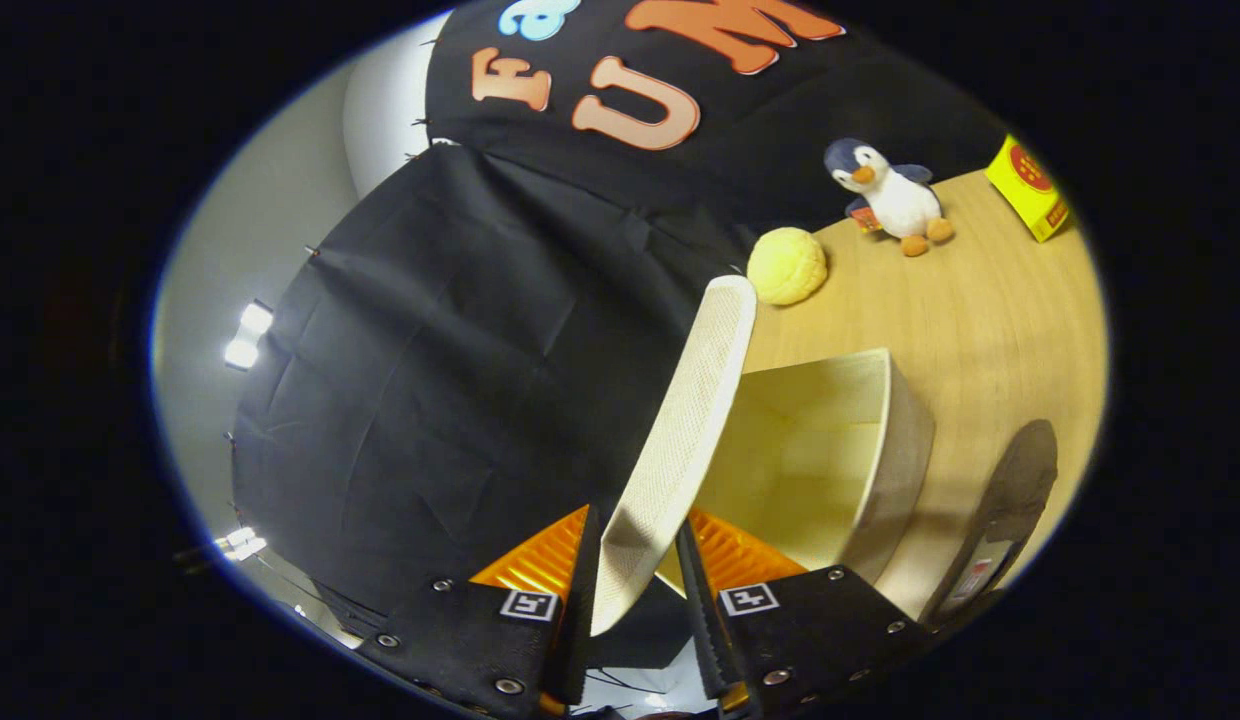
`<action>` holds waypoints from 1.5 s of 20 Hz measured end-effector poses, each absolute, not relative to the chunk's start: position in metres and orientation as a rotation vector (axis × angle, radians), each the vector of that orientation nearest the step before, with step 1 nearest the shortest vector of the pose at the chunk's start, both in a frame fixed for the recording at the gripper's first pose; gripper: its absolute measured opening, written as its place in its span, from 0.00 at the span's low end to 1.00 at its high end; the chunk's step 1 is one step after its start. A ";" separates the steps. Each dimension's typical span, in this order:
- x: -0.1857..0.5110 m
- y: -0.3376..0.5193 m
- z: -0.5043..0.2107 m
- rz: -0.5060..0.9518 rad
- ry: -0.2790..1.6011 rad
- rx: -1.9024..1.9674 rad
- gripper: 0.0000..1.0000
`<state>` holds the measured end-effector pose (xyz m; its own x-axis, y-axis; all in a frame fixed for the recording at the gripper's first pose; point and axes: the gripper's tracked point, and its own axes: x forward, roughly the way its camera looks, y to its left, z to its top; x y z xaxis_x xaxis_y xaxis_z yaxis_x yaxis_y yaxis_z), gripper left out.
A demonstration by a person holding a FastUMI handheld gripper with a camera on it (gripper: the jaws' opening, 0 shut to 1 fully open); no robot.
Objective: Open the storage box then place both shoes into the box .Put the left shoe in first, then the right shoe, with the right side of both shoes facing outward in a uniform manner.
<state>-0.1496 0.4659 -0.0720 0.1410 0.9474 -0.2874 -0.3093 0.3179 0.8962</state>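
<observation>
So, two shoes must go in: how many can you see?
1: a dark shoe on the table beside the open box, beyond the tongs, which grip the lid. The other may be hidden.

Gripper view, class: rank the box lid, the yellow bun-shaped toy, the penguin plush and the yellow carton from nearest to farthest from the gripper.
1. Box lid: between the fingers of the gripper, raised over the open box.
2. Yellow bun-shaped toy: on the table just beyond the lid's far end.
3. Penguin plush: farther back, near the wall.
4. Yellow carton: beyond the penguin, at the table's far corner.
</observation>
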 end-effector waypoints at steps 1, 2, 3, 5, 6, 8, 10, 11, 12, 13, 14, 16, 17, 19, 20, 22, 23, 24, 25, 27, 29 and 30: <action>-0.153 0.476 -0.064 1.076 1.007 0.763 0.39; -0.157 0.486 -0.054 1.091 0.986 0.758 0.34; -0.163 0.497 -0.045 1.104 0.974 0.763 0.29; -0.165 0.521 -0.032 1.113 0.967 0.774 0.20; -0.163 0.535 -0.027 1.118 0.966 0.777 0.19; -0.163 0.559 -0.020 1.122 0.965 0.764 0.18; -0.165 0.590 -0.015 1.123 0.973 0.746 0.18; -0.167 0.605 -0.015 1.115 0.987 0.744 0.18; -0.169 0.621 -0.016 1.107 1.001 0.749 0.18; -0.171 0.635 -0.018 1.096 1.007 0.745 0.18; -0.171 0.648 -0.021 1.083 1.011 0.736 0.18; -0.174 0.671 -0.026 1.064 1.018 0.707 0.18; -0.178 0.680 -0.028 1.060 1.022 0.689 0.19; -0.182 0.693 -0.038 1.044 1.050 0.656 0.20; -0.184 0.691 -0.041 1.043 1.072 0.645 0.26; -0.188 0.687 -0.049 1.042 1.092 0.623 0.48; -0.187 0.683 -0.052 1.036 1.090 0.602 0.54; -0.185 0.672 -0.056 1.030 1.082 0.580 0.60; -0.186 0.661 -0.060 1.026 1.073 0.558 0.66; -0.182 0.631 -0.072 1.013 1.054 0.503 0.75; -0.171 0.599 -0.086 0.983 1.023 0.443 0.81; -0.164 0.582 -0.092 0.966 1.004 0.415 0.82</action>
<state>-0.1642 0.5821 -0.0919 0.1887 0.8340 -0.5185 -0.4856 0.5382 0.6889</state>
